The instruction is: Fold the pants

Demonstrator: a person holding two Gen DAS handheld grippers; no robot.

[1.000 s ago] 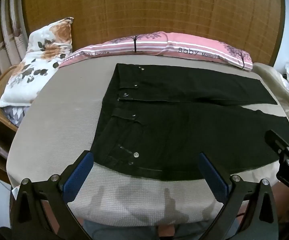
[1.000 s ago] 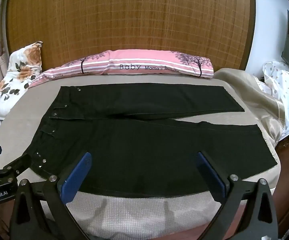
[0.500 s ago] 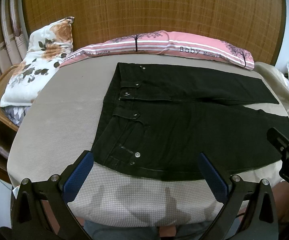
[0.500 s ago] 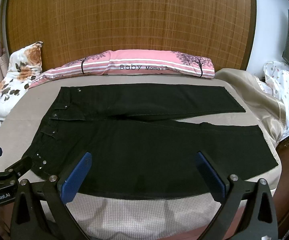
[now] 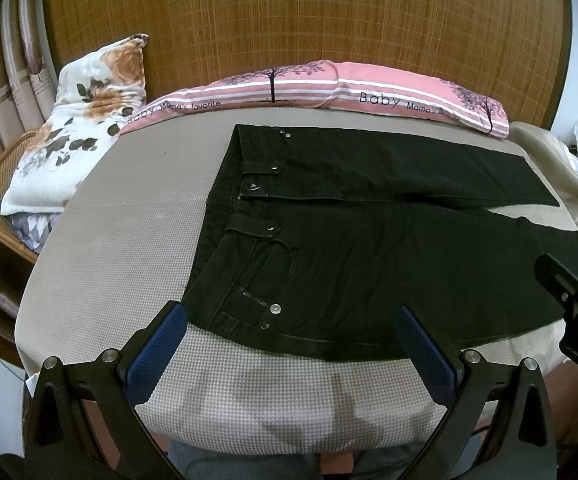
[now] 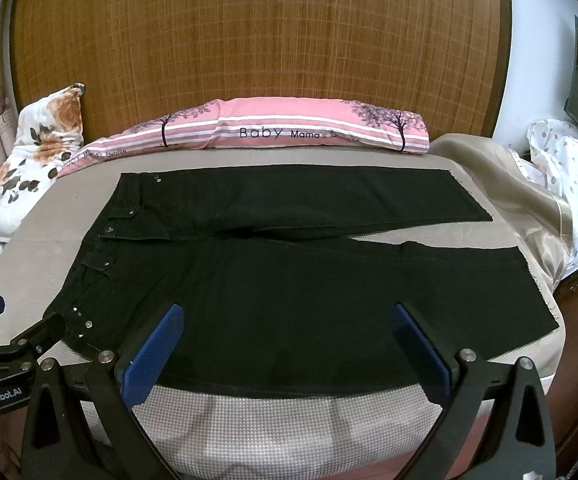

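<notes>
pants point(image 5: 369, 248) flat on bed, just ahead | left gripper point(image 5: 289, 320) spread | right gripper point(image 6: 285, 320) spread

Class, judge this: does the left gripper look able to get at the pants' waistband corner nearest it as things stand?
Probably yes. The left gripper is open, and the near waistband corner of the pants lies flat on the bed just ahead, with nothing between.

My left tongs point(image 5: 291, 314) and my right tongs point(image 6: 289, 314) are both wide open, side by side, holding nothing.
</notes>
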